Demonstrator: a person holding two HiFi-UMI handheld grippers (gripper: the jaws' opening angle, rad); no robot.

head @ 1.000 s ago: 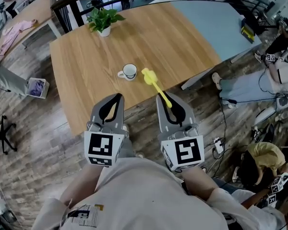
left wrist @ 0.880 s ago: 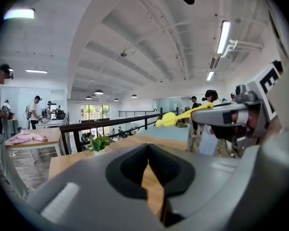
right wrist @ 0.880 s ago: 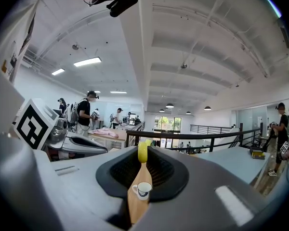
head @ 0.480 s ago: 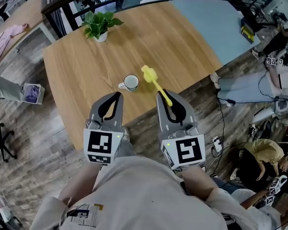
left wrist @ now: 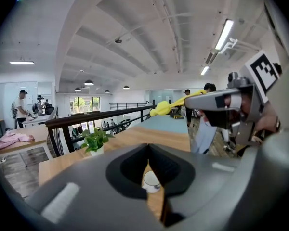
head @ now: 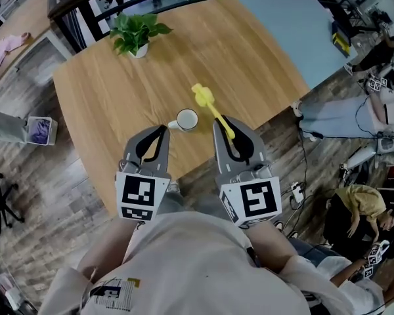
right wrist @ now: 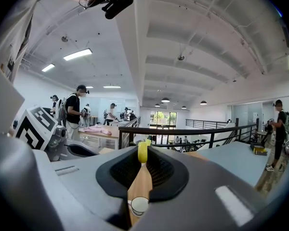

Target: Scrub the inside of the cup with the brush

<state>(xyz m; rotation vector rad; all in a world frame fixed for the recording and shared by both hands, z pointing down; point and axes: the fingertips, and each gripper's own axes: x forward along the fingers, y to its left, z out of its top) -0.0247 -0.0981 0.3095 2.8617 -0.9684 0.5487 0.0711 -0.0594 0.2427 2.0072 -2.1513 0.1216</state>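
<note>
A white cup (head: 186,119) with a side handle stands on the wooden table (head: 118,90) near its front edge, also visible between the jaws as the cup (left wrist: 151,181) and the cup (right wrist: 138,205). My right gripper (head: 227,129) is shut on the handle of a yellow brush (head: 211,110); its bristle head points away over the table, just right of the cup. The brush handle (right wrist: 142,151) shows at the jaw tips. My left gripper (head: 160,134) is shut and empty, held in the air just short of the cup.
A potted green plant (head: 135,34) stands at the table's far left. A pale blue table (head: 295,25) adjoins on the right. A black railing (head: 85,5) runs behind. A seated person (head: 354,113) and cables lie on the floor at the right.
Both grippers with the brush have come closer to the table; the cup now sits just ahead of the fingertips, between the two grippers.
</note>
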